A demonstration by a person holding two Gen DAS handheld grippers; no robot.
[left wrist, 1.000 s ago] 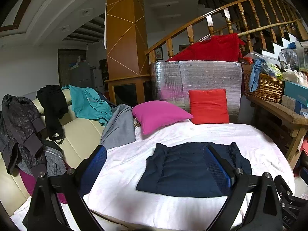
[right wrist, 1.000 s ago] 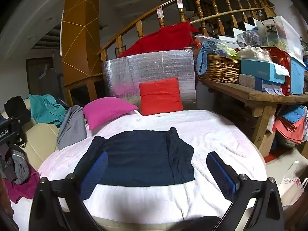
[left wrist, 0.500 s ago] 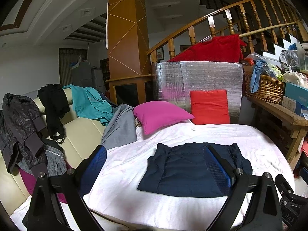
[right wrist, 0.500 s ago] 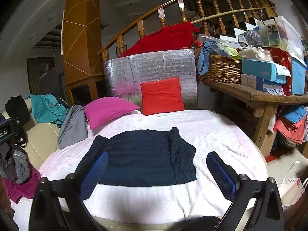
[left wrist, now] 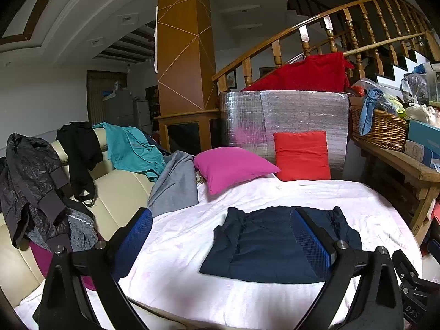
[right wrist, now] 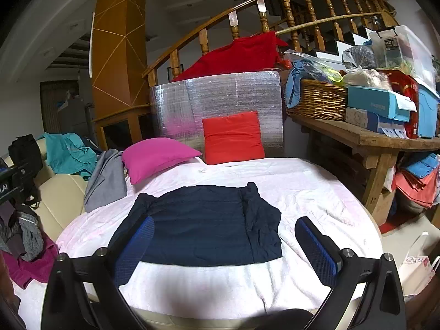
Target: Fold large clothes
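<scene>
White bedsheet (right wrist: pixel 302 192) under folded navy garment (right wrist: pixel 203 225); grippers' lettering partly legible

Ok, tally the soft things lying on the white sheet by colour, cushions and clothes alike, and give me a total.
Navy: 1, the folded garment
Magenta: 1, the cushion
Red: 1, the cushion against the foil panel
Grey: 1, the garment hanging over onto the sheet's edge
Total: 4

Garment (right wrist: pixel 203 225): matt navy cloth. Sheet (right wrist: pixel 302 192): white, wrinkled. Panel (right wrist: pixel 220 96): shiny foil. Basket (right wrist: pixel 319 101): woven wicker. Bench (right wrist: pixel 371 137): rough wood.
</scene>
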